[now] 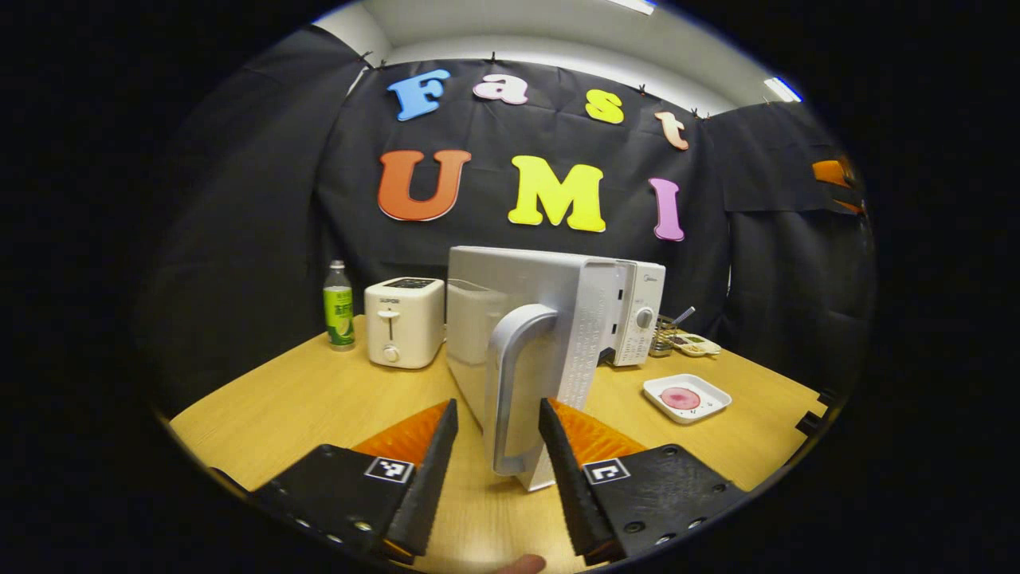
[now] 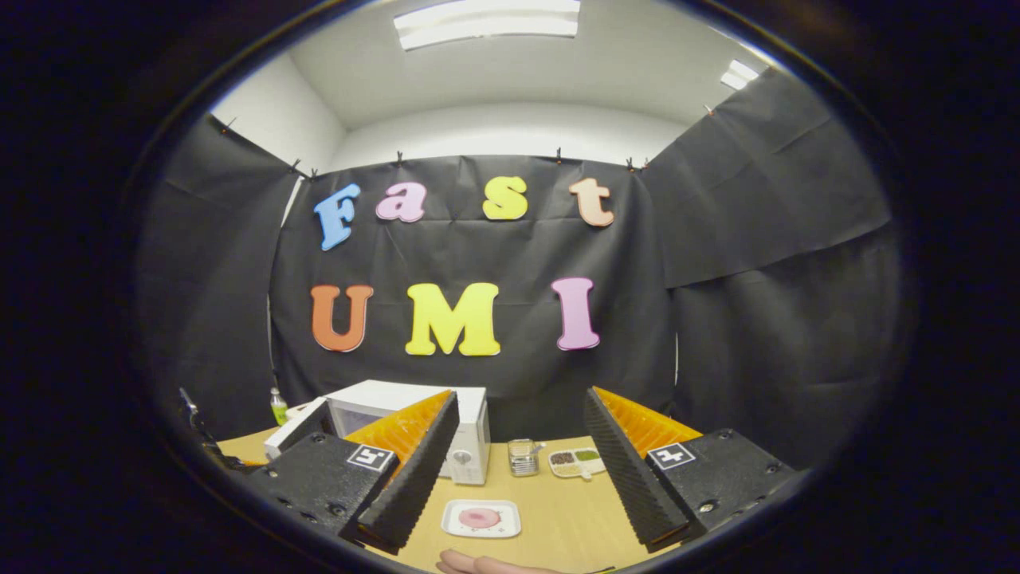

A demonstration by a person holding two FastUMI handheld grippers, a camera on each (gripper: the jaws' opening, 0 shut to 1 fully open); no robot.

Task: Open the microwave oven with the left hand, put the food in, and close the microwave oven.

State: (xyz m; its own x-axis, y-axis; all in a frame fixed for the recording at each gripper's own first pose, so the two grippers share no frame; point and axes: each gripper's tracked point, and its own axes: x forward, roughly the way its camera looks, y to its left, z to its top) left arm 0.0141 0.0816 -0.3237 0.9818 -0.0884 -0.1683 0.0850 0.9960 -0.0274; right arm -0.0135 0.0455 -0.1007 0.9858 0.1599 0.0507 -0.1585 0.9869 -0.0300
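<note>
The white microwave [image 1: 637,311] stands on the wooden table [image 1: 319,399] with its door [image 1: 574,319] swung out towards me. The door's pale handle [image 1: 510,375] rises between the fingers of my left gripper [image 1: 498,406], which is open, with a gap on each side. A white plate [image 1: 687,399] holding a pink piece of food [image 1: 680,398] lies to the right of the microwave. In the right gripper view the right gripper [image 2: 522,399] hovers open and empty above the plate [image 2: 480,518], with the microwave [image 2: 470,430] and its open door [image 2: 295,430] to the left.
Left of the microwave stand a white toaster [image 1: 404,320] and a green-labelled bottle [image 1: 339,307]. Behind the plate are a small glass jar [image 1: 661,339] and a divided dish of seasonings [image 1: 695,343]. A hand [image 2: 478,564] shows at the bottom edge.
</note>
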